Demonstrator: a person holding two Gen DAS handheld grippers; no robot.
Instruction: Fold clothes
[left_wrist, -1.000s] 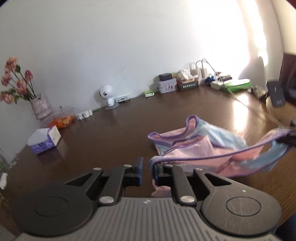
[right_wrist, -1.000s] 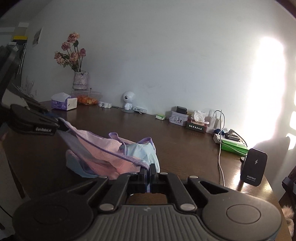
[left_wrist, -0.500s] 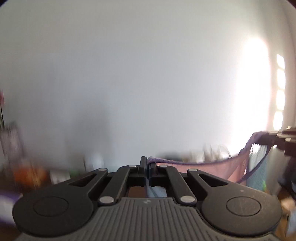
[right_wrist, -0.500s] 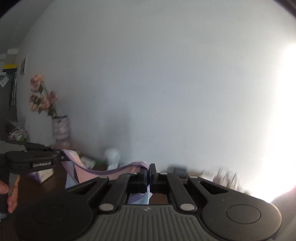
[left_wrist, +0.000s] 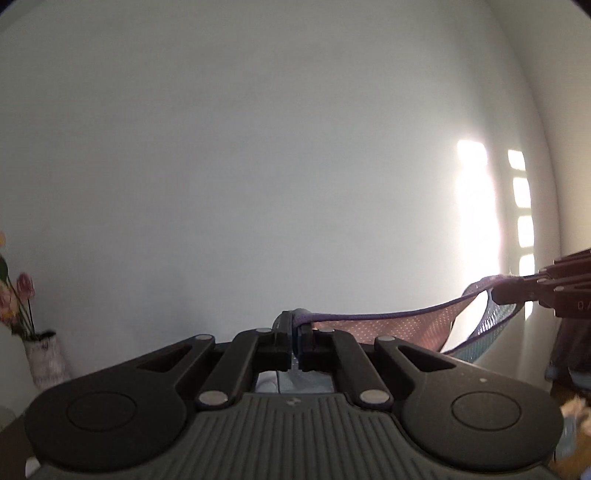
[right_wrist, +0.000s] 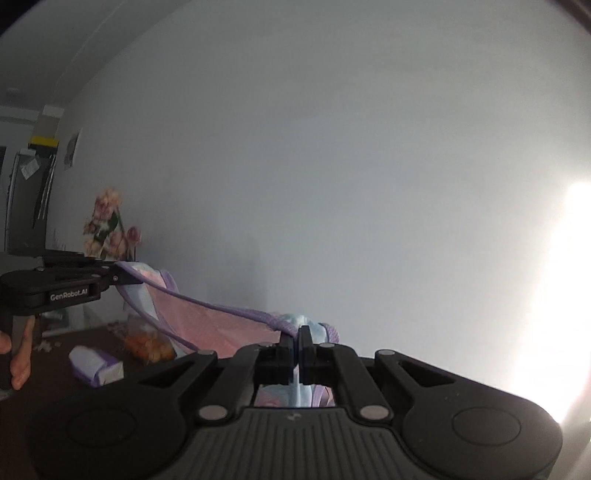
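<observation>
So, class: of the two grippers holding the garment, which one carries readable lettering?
The left gripper, seen from the right wrist view: its side reads "GenRobot.AI". The right gripper shows none. Both pinch the garment.

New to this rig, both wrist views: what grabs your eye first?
The pink mesh garment with purple trim hangs stretched in mid-air, one edge pinched in the left gripper, the other in the right gripper. Behind it, a plain white wall fills most of both views, with bright window-shaped sun patches at the right of the left wrist view. Pink flowers in a pale vase stand at the left of the right wrist view.
</observation>
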